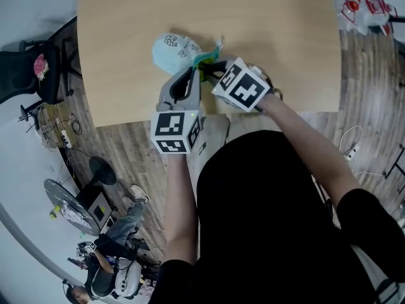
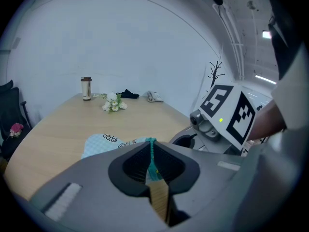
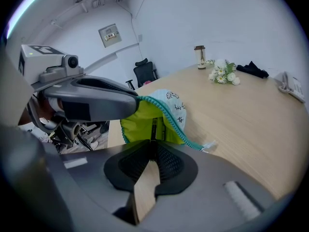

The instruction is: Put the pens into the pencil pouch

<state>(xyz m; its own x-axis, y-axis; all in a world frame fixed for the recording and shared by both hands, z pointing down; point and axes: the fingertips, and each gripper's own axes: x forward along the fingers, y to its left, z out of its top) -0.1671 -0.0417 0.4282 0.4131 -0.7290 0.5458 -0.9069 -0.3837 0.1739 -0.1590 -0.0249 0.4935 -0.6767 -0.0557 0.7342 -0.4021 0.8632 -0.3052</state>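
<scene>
A pale blue pencil pouch (image 1: pixel 176 50) with a teal zipper and lime green lining lies near the front of the wooden table (image 1: pixel 272 30). My left gripper (image 1: pixel 195 73) is shut on the pouch's teal zipper edge (image 2: pixel 152 153) and holds the mouth open. From the right, my right gripper (image 1: pixel 214 69) points into that mouth. It is shut on a slim dark pen (image 3: pixel 153 128), whose tip reaches into the green lining (image 3: pixel 137 124). In the right gripper view the left gripper (image 3: pixel 96 99) sits on the pouch's upper rim. The rest of the pouch's inside is hidden.
At the table's far end stand a small cup (image 2: pixel 86 88), a bunch of white flowers (image 2: pixel 114 102), a black item (image 2: pixel 128 94) and a white handset (image 2: pixel 155 96). A black office chair (image 1: pixel 35 68) is left of the table. Plastic bags (image 1: pixel 367 8) lie at its right.
</scene>
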